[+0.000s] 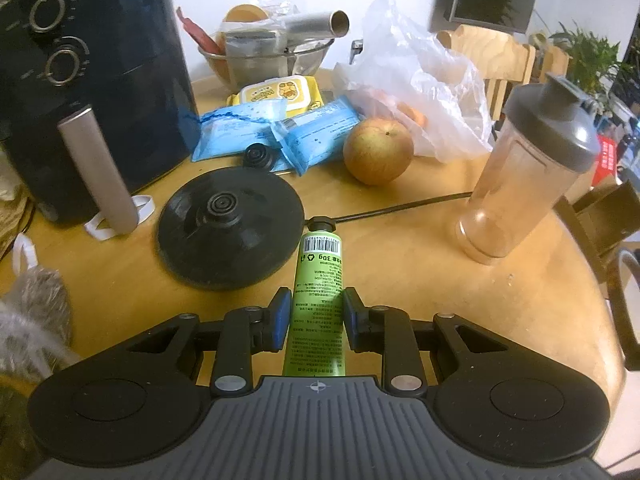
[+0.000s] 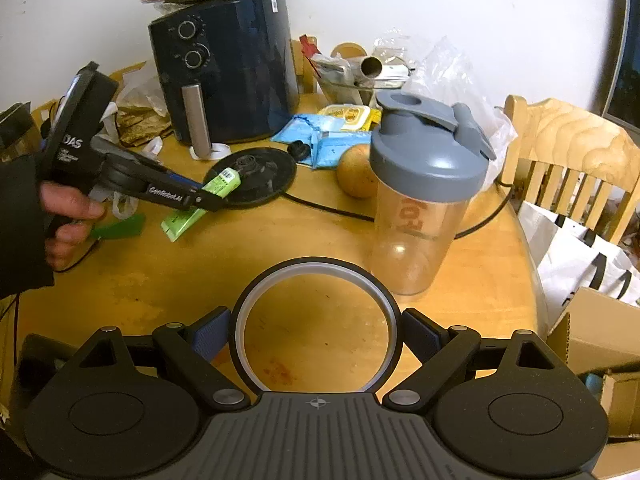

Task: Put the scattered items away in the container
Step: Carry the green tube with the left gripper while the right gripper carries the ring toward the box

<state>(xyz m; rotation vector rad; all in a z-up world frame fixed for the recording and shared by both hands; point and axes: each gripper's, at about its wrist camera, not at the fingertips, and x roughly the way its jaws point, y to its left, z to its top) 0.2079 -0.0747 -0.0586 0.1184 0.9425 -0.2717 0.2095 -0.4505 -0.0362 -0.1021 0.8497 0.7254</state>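
My left gripper (image 1: pixel 316 304) is shut on a green tube (image 1: pixel 320 276) with a black cap and a barcode, held above the wooden table (image 1: pixel 440 300), cap pointing away. The right wrist view shows the same tube (image 2: pixel 222 182) tilted in the left gripper (image 2: pixel 208 196), which a person's hand (image 2: pixel 68 208) holds near the black kettle base (image 2: pixel 256 174). My right gripper (image 2: pixel 316 322) stands wide, its blue pads pressing both sides of a black ring (image 2: pixel 316 268) with a pale inner rim, just above the table.
A clear shaker bottle (image 2: pixel 424 200) with a grey lid stands just beyond the ring. Apple (image 1: pixel 378 150), blue wipe packs (image 1: pixel 240 128), yellow pack (image 1: pixel 276 94), plastic bag (image 1: pixel 420 80), filled metal bowl (image 1: pixel 268 56) and dark air fryer (image 1: pixel 92 80) crowd the back. A cardboard box (image 2: pixel 600 340) sits off the right edge.
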